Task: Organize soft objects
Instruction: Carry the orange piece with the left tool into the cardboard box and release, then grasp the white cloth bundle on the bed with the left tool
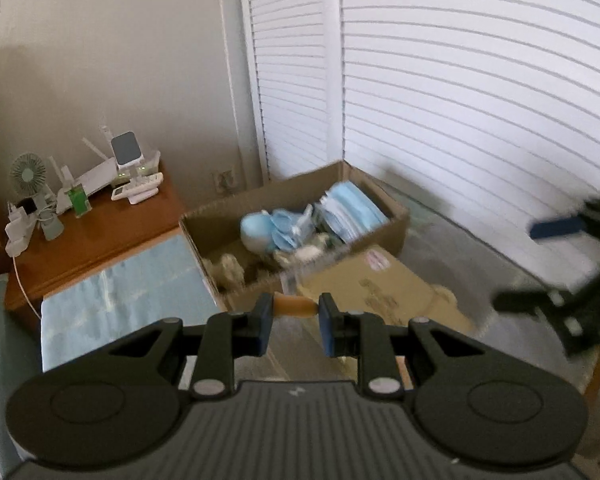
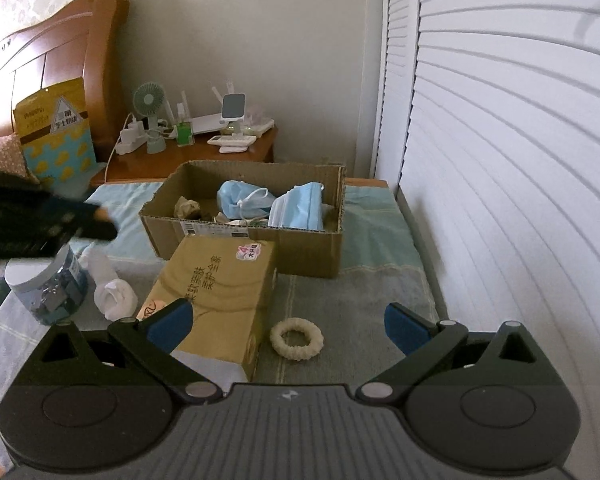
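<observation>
My left gripper (image 1: 296, 318) is shut on a small tan soft piece (image 1: 294, 305), held above the bed in front of an open cardboard box (image 1: 396, 216). That box holds blue face masks (image 1: 352, 212) and crumpled soft items. In the right wrist view my right gripper (image 2: 286, 322) stands wide open with nothing in it. A cream scrunchie ring (image 2: 297, 338) lies on the bedspread between its fingers. The left gripper (image 2: 100, 220) shows blurred at the left edge there. The right gripper (image 1: 540, 264) appears blurred at the right of the left wrist view.
A closed tan carton (image 2: 220, 288) lies in front of the open box (image 2: 300, 256). A clear jar (image 2: 48, 284) and a white cloth bundle (image 2: 114, 296) sit to its left. A nightstand (image 2: 204, 160) with a fan and gadgets stands behind; white louvred doors (image 2: 500, 160) line the right.
</observation>
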{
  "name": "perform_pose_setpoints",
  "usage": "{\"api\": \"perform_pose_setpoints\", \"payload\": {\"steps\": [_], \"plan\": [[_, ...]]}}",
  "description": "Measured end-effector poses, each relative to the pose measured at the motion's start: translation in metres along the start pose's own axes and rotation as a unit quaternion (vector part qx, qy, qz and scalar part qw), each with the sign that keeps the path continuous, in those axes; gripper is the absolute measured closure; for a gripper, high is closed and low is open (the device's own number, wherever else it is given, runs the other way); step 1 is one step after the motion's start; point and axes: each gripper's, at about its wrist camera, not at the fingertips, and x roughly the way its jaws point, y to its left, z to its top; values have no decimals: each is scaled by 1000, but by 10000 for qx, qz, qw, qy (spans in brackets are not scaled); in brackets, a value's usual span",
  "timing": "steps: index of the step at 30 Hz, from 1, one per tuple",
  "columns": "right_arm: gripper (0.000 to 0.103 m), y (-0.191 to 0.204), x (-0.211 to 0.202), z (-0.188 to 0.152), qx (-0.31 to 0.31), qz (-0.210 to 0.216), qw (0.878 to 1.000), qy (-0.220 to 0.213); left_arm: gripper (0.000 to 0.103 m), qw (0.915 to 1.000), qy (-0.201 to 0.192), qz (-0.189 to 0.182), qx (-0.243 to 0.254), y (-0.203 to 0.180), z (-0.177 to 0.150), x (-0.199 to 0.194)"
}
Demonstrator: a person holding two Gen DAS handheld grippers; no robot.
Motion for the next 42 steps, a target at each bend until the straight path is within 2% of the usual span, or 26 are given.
{"api": "perform_pose_setpoints", "payload": {"steps": [10,13,14,15,16,17,18,31,42], "plan": [[0,-7,-3,-7,34,-57,10000,-17,80,9995,9,274,-163,26,42,51],[0,-10,-4,-8,60,-88,9999,-17,75,9991,75,320,-277,33,49,66],[0,-11,-4,-8,73,-85,9999,-20,64,9988,114,362,-294,34,50,69],[0,-12,-4,-9,82,-74,9999,-14,46,9986,177,404,-302,35,50,73],[0,-12,-4,-9,82,-66,9999,-7,33,9984,185,423,-317,36,50,74],[0,-13,-4,-10,84,-72,9999,-4,14,9982,157,460,-352,36,49,75],[0,-13,-4,-10,90,-78,9999,8,7,9978,109,517,-400,37,47,74],[0,-10,-12,-10,74,-67,9999,-64,1,9976,4,510,-468,31,40,46],[0,-2,-24,-12,-24,-36,9999,-132,1,9986,108,479,-215,20,24,22]]}}
